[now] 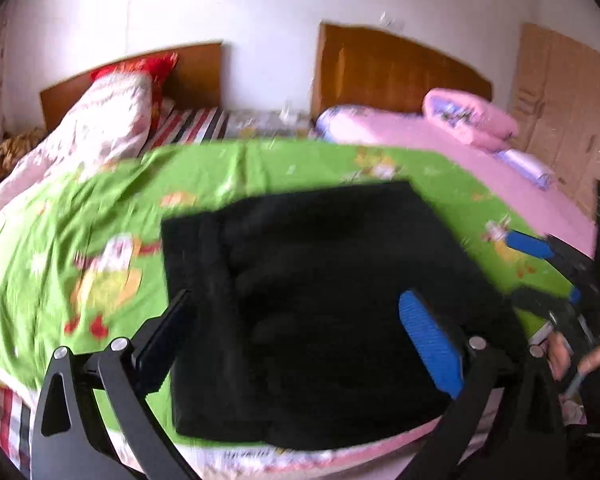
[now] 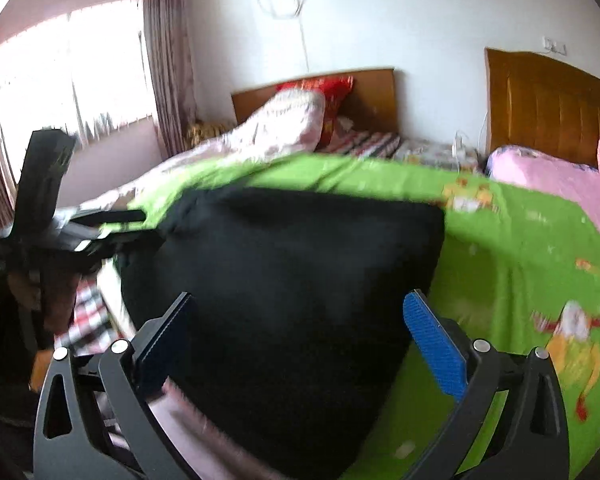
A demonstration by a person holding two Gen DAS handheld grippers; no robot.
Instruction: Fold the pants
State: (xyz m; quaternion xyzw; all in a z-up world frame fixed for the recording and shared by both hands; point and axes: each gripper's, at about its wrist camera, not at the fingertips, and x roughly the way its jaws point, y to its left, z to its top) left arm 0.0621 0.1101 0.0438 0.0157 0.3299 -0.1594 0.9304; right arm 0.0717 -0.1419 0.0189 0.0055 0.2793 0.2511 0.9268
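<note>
The black pants [image 1: 320,304] lie folded into a rough square on the green cartoon-print sheet [image 1: 80,220] near the bed's front edge. They also show in the right wrist view [image 2: 292,288]. My left gripper [image 1: 300,320] is open and empty, hovering above the pants with its jaws wide apart. My right gripper [image 2: 300,332] is open and empty too, over the pants' near right part. The right gripper also shows in the left wrist view [image 1: 548,272] at the right edge. The left gripper appears in the right wrist view [image 2: 100,224] at the pants' left side. Both views are blurred.
A pink-white quilt [image 1: 100,120] and red pillow [image 1: 140,66] lie at the back left. A pink bed [image 1: 440,136] with pillows stands back right. Wooden headboards [image 1: 400,68] line the wall. A window with curtains [image 2: 168,60] is at the left.
</note>
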